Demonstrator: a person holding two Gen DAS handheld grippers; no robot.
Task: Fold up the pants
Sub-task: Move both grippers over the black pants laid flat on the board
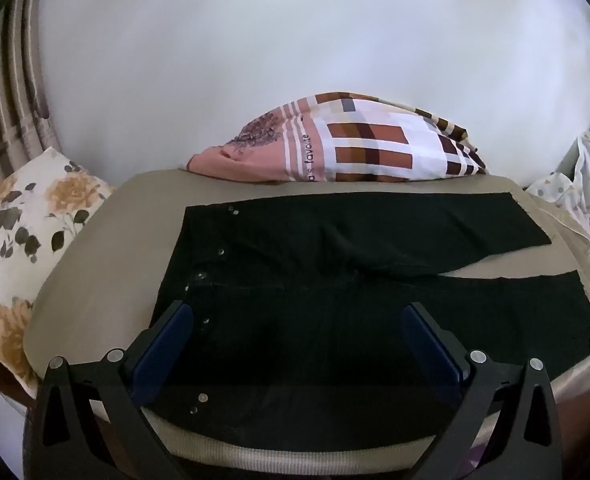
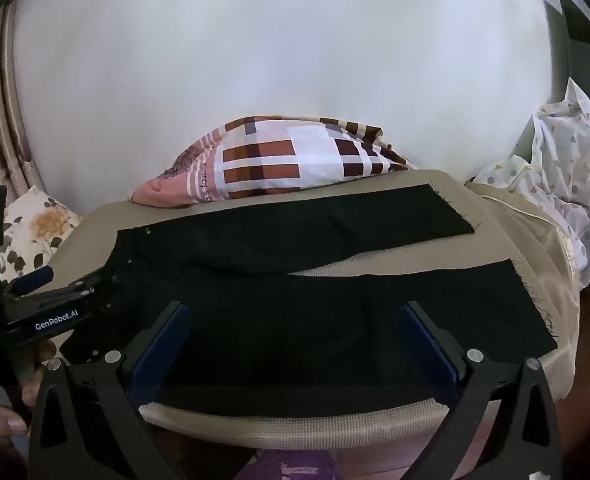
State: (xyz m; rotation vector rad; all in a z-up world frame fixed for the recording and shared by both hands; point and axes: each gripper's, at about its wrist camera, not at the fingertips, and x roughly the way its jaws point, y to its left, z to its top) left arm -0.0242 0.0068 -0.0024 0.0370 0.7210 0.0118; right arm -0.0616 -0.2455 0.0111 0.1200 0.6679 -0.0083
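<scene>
1 pr pants – 2 pillows – 2 grippers.

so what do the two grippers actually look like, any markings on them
Both are black, angular frames with triangular cut-outs and round silver bolts at the joints. Each finger carries a dark blue pad. The right gripper looks identical to the left gripper. Seen from the right wrist, the left one's side bears white "GenRobot.AI" lettering. No cables or sleeves show.
</scene>
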